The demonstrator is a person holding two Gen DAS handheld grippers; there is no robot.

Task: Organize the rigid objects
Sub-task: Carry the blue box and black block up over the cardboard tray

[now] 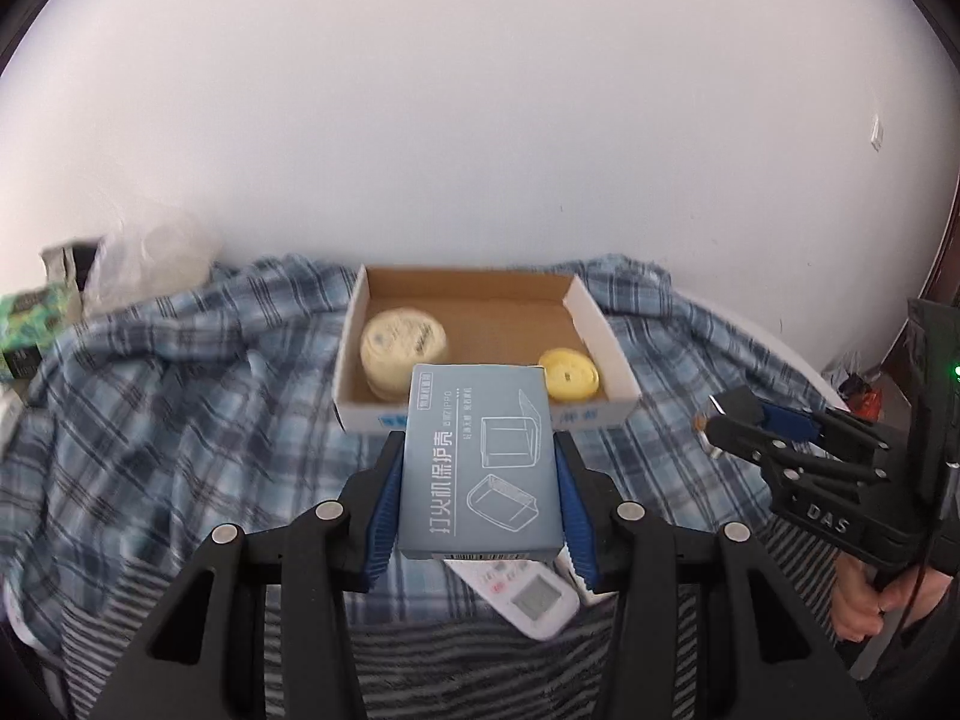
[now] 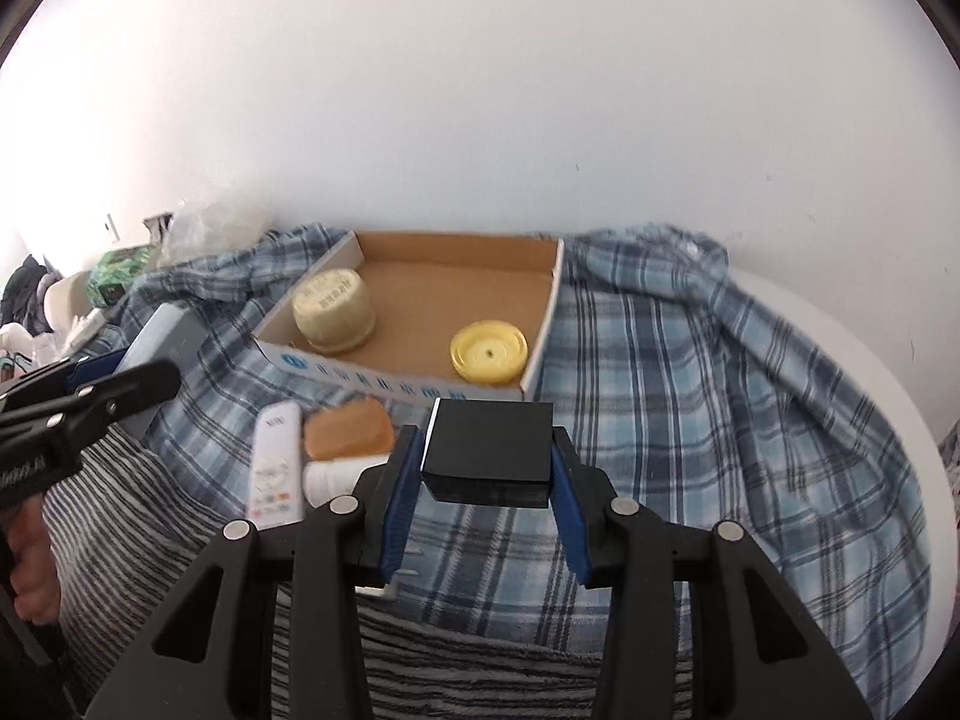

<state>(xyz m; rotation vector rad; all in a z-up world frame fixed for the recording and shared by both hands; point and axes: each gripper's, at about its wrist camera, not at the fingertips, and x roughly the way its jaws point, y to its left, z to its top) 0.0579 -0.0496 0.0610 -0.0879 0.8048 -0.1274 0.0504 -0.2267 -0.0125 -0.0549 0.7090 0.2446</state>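
Left wrist: left hand-held gripper [image 1: 480, 480] clamps blue box [image 1: 480, 456] (remote [image 1: 522, 594] beneath), hiding tray [image 1: 606, 330] front.

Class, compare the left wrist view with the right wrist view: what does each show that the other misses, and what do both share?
Only the left wrist view shows the printed top face of the blue-grey box gripped in the left claw. Only the right wrist view shows the black box in the right claw, the orange block and the white bottle. Both show the cardboard tray, its cream jar, yellow lid and the remote.
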